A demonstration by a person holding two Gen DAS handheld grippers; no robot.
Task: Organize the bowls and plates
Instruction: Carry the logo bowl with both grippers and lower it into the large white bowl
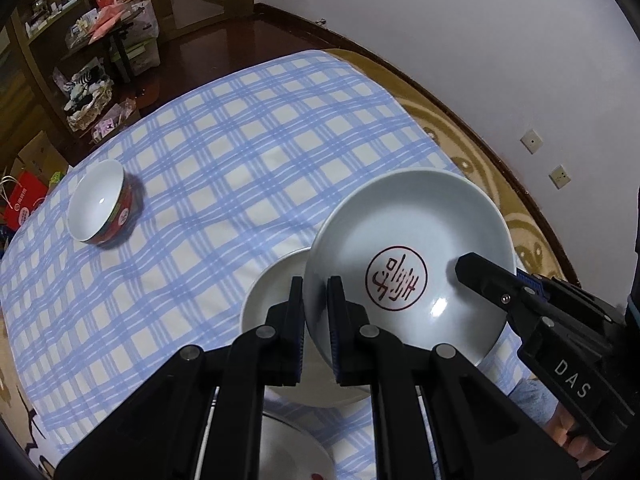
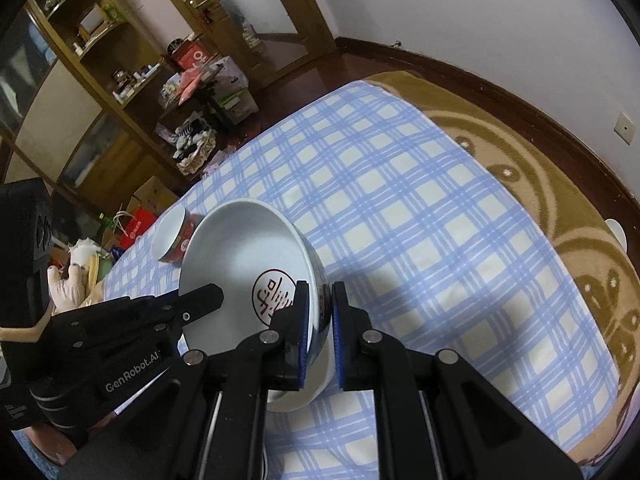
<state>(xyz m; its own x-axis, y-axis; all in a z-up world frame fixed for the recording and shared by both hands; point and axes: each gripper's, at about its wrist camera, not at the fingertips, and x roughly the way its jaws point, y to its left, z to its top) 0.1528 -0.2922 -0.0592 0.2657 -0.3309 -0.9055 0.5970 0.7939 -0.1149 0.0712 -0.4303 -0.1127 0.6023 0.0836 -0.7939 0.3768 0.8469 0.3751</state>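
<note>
A blue-checked tablecloth point(image 1: 224, 152) covers the table. Both the left gripper point(image 1: 316, 308) and right gripper point(image 2: 320, 316) clamp opposite rims of a tilted white bowl point(image 1: 408, 256); beneath it lies a plate point(image 1: 272, 292), and far left of the left gripper stands a red-sided bowl point(image 1: 102, 202).

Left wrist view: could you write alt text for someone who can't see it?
Two black handheld grippers, the left gripper and the right gripper, clamp opposite rims of a large pale bowl with a red emblem, tilted above a blue checked tablecloth. A plate lies beneath it, and a small red-sided bowl sits far left.
</note>
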